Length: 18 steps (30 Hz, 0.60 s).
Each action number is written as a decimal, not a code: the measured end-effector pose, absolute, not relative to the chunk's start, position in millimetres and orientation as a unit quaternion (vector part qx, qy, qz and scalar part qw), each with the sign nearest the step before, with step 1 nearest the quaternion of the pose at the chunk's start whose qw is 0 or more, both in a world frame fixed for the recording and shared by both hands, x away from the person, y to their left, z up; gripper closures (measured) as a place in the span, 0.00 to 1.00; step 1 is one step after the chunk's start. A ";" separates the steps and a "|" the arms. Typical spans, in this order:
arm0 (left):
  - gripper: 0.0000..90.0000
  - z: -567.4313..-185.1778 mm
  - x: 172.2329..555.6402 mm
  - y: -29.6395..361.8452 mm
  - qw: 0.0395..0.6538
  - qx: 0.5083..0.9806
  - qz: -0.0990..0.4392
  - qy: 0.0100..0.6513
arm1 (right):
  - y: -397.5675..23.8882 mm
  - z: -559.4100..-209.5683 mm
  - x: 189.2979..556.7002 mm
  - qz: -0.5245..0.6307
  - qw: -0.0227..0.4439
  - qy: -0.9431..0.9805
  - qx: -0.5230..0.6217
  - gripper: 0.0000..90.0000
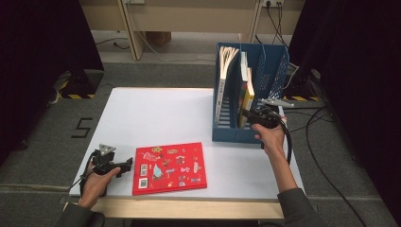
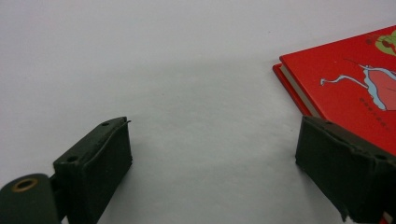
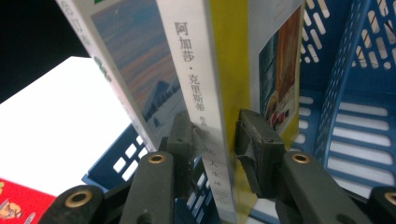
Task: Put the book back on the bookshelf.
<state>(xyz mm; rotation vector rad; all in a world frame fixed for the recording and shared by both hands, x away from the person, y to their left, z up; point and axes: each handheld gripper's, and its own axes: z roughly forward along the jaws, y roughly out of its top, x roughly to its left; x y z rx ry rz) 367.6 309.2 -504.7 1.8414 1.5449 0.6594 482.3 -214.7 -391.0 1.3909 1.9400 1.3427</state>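
My right gripper (image 1: 249, 114) reaches into a blue slotted file rack (image 1: 226, 133) at the table's right. Its jaws are shut on an upright book with a white and yellow spine (image 3: 205, 93), one pad on each side (image 3: 215, 135). From above, this book (image 1: 247, 99) stands in the rack's middle compartment. A red picture book (image 1: 169, 168) lies flat near the front edge. My left gripper (image 1: 126, 166) rests on the table just left of it, held by a hand. Its jaws (image 2: 210, 154) stand open with bare table between them, and the right jaw sits at the red book's corner (image 2: 345, 74).
A second book with a snowy landscape cover (image 3: 135, 70) leans against the held one. A fanned white book (image 1: 223, 85) stands in the rack's left compartment. The white table (image 1: 156, 113) has free room left of the rack. Cables lie on the floor at right.
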 end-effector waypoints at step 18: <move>0.10 -504.4 367.4 309.2 0.316 0.702 0.250 0.587 | -214.7 -408.2 481.5 0.450 0.203 0.720 0.487 0.76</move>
